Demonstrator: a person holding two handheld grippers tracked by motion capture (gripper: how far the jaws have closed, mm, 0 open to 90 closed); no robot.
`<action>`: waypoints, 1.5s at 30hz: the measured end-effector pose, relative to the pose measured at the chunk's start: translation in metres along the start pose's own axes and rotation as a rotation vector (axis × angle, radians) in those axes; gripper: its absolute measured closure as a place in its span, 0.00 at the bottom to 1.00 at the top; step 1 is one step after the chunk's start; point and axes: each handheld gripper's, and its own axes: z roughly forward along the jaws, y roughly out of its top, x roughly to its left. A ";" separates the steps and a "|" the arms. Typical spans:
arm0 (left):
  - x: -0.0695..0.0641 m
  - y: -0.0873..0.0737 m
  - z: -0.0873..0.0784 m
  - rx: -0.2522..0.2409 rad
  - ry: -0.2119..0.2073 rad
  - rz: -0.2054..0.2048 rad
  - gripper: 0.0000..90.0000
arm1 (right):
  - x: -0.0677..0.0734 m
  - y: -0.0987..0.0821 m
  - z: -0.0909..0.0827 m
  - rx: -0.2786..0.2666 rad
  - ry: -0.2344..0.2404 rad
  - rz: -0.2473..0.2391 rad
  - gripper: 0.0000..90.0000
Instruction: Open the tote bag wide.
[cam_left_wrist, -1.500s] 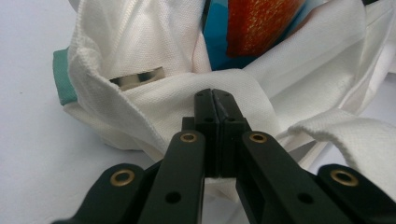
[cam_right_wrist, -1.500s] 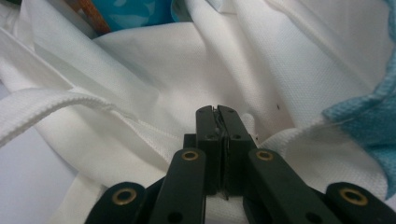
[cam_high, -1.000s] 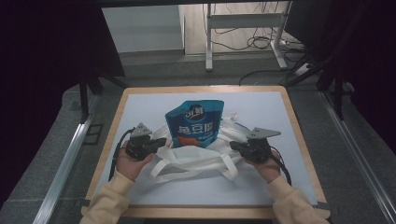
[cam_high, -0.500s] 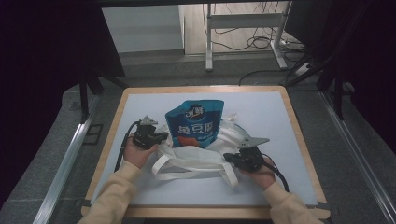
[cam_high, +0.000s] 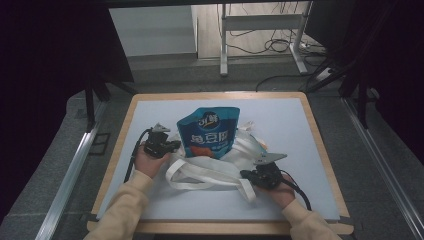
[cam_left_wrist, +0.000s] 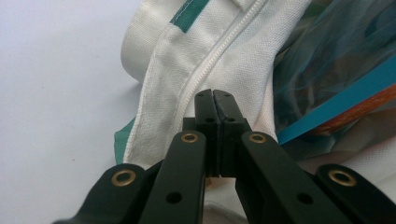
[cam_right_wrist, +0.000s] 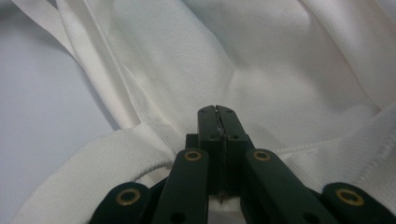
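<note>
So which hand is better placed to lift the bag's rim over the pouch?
Probably left: the left gripper, shut, sits at the white bag beside the blue pouch. The right gripper is by the handles.

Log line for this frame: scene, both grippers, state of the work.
scene: blue snack pouch in white tote bag on table | left gripper: shut at bag rim | right gripper: shut on bag fabric | state: pouch partly inside

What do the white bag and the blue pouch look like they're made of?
White bag: woven cloth, likely canvas or cotton, matte; the gripper views show a fine weave, stitched seams and a zip line. Blue pouch: looks like printed plastic film, glossy; its surface shows sheen and soft reflections in the left gripper view.
</note>
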 end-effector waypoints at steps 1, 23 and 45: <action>0.000 0.000 -0.001 -0.004 -0.001 -0.002 1.00 | 0.000 0.000 0.000 0.001 -0.001 0.003 0.99; -0.035 -0.013 -0.063 -0.116 -0.119 0.048 1.00 | -0.015 0.040 -0.036 -0.152 -0.061 0.006 0.98; -0.059 -0.039 -0.052 -0.029 -0.182 0.094 1.00 | -0.053 0.077 -0.008 -0.066 -0.161 0.066 0.96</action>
